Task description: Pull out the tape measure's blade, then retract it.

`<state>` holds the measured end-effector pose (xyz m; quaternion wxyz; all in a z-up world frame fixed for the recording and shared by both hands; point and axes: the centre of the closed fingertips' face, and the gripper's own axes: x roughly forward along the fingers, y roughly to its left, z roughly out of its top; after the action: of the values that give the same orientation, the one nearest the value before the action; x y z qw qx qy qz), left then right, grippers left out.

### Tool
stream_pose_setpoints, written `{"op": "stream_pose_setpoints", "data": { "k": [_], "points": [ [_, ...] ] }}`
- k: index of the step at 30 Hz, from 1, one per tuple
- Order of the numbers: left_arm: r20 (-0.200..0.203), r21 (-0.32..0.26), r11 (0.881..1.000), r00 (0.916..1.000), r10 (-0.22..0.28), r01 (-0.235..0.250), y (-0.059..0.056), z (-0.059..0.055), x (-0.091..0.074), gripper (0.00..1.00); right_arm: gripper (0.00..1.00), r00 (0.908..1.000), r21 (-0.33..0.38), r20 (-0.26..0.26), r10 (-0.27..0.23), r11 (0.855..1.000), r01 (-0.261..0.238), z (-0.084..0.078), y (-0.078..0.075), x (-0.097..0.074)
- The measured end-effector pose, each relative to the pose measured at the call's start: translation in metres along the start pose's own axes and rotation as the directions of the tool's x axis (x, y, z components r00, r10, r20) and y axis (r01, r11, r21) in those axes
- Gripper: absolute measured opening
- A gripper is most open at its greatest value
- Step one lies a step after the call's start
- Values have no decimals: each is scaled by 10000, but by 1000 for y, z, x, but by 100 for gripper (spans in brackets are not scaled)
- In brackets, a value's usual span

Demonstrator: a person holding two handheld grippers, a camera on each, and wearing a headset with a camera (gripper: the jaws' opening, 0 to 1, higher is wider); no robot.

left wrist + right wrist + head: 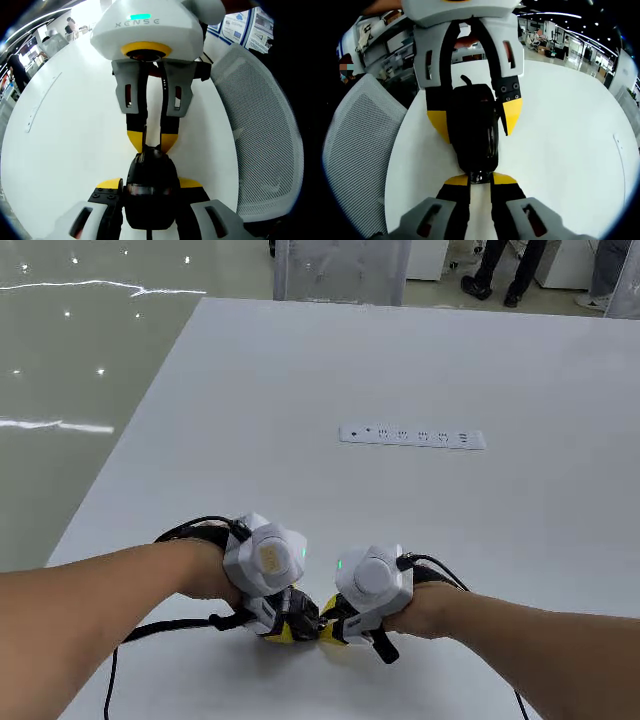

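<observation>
A black tape measure (301,614) lies low over the white table (400,360), between my two grippers, which face each other tip to tip. In the left gripper view my left gripper (150,183) is shut on the tape measure's body (150,200), with a yellow-tipped jaw on either side. My right gripper (480,179) is shut on the blade's end hook right at the case mouth (479,176). No length of blade shows between case and hook. In the head view the left gripper (284,626) and the right gripper (331,630) almost touch.
A white power strip (412,437) lies flat mid-table, well beyond the grippers. The table's left edge drops to a glossy floor (60,360). A grey mesh chair (265,125) stands close behind the near edge. People's legs (500,270) show at the far back.
</observation>
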<state>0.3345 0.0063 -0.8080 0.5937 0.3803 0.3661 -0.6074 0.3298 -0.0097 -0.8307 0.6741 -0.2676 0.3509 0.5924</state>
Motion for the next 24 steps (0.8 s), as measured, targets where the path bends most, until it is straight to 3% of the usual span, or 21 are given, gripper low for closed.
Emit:
{"op": "stream_pose_setpoints", "data": {
  "k": [5,9,12,17,24],
  "points": [
    [96,151,9999,9999,55,-57,1,2,-3,36,14,10000,10,46,-23,10000,23,0,0,0],
    [-525,186,9998,9986,20,-10,0,-1,0,37,13,9998,-192,-80,-161,9997,159,0,1,0],
    [-532,23,10000,9986,22,-21,0,-1,-1,38,13,9997,-188,-108,-217,9996,215,-1,1,0],
    [-796,316,9995,9968,88,-63,1,-2,-2,36,12,9995,-399,-146,-285,9988,278,-1,0,-1],
    [-489,306,9994,9986,188,-173,1,-4,-5,35,12,9995,-356,37,-307,9989,308,1,-1,-4]
  ]
}}
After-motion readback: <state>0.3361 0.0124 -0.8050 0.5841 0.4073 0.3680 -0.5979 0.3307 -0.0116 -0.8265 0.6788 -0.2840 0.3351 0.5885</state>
